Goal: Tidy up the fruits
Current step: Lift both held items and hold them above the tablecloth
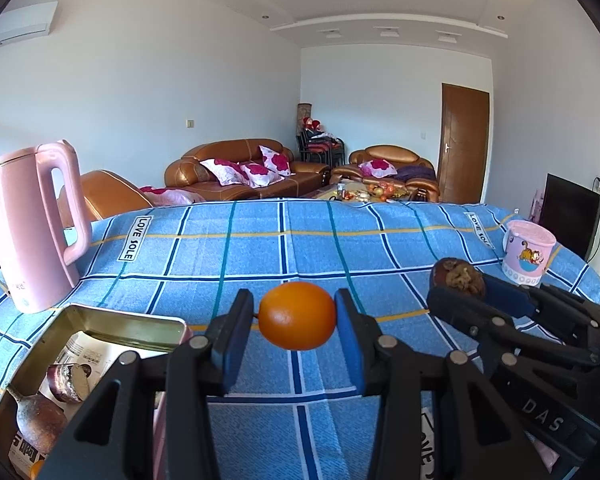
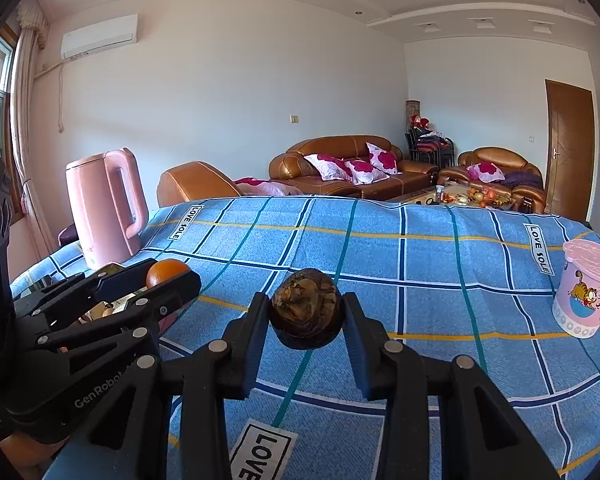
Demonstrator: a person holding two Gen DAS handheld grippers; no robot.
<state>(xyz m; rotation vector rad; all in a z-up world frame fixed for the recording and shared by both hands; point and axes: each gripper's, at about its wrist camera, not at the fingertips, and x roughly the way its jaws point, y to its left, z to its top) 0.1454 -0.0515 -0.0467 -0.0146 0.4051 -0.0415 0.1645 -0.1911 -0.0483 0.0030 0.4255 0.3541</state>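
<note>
My left gripper (image 1: pixel 296 316) is shut on an orange (image 1: pixel 297 315) and holds it above the blue checked cloth; the orange also shows in the right wrist view (image 2: pixel 165 272). My right gripper (image 2: pixel 306 316) is shut on a dark brown wrinkled fruit (image 2: pixel 307 312), held above the cloth; the fruit also shows in the left wrist view (image 1: pixel 458 277), to the right of the orange. A metal tin (image 1: pixel 112 326) lies open at lower left and holds a brown fruit (image 1: pixel 38 420), a purple-brown piece (image 1: pixel 68 376) and paper.
A pink kettle (image 1: pixel 32 224) stands at the left behind the tin. A pink cartoon cup (image 2: pixel 586 288) stands on the cloth at the right. The blue checked cloth (image 1: pixel 300 240) covers the table. Sofas and a door lie beyond the far edge.
</note>
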